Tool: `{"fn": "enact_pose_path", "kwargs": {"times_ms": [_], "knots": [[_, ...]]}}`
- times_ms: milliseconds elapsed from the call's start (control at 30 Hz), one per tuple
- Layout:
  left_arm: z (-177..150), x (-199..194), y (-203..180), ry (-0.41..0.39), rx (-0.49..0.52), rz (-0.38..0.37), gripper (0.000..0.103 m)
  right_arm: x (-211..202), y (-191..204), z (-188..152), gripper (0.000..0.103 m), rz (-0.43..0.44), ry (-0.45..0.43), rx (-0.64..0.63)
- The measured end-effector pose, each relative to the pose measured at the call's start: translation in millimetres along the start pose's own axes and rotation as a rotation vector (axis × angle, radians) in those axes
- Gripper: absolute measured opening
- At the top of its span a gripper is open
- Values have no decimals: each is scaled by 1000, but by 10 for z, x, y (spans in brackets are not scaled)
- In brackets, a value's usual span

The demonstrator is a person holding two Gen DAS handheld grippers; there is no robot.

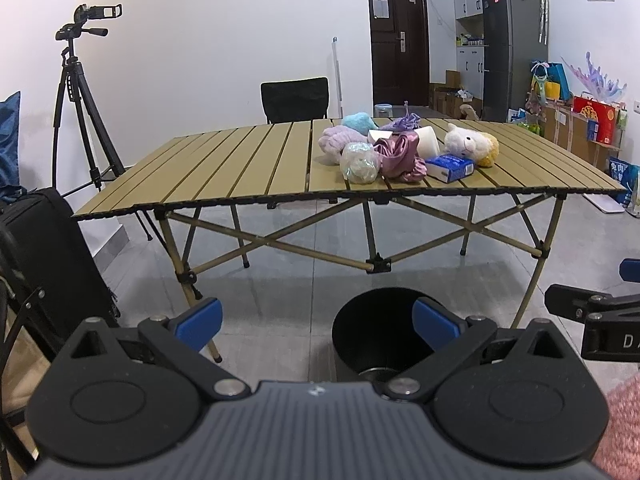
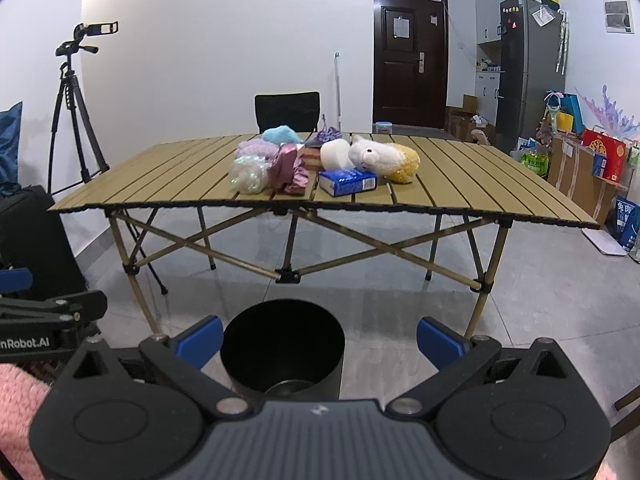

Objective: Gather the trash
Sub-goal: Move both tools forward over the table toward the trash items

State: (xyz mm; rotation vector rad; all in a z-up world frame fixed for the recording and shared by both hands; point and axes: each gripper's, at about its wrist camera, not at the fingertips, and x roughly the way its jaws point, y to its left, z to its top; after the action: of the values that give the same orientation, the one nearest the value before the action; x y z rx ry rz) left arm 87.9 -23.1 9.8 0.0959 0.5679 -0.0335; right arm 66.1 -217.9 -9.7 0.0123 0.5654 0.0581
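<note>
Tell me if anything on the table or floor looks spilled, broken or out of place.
Nothing looks spilled or broken. The soft toys, cloths and tissue pack sit jumbled in one heap on the table; the black bin stands upright on the floor.

Lived-in home: fridge [image 1: 510, 40], front door [image 1: 396, 36], folding table [image 1: 240, 168].

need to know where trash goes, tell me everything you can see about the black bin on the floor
The black bin is a round, open-topped container with smooth dark walls, plastic or metal by its look. It stands upright on the grey tiled floor, in front of the folding table's near edge, apart from the table legs. Its inside looks dark, with only a shiny ring at the bottom; no trash shows in it. Nothing touches it; both grippers are open and held short of it.
</note>
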Motion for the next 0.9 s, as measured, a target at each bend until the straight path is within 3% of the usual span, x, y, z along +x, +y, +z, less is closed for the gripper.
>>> {"fn": "enact_pose_path", "kwargs": {"times_ms": [900], "knots": [[935, 1397, -79, -65, -38, 16, 103, 1237, -348, 801, 103, -84, -133, -13]]}}
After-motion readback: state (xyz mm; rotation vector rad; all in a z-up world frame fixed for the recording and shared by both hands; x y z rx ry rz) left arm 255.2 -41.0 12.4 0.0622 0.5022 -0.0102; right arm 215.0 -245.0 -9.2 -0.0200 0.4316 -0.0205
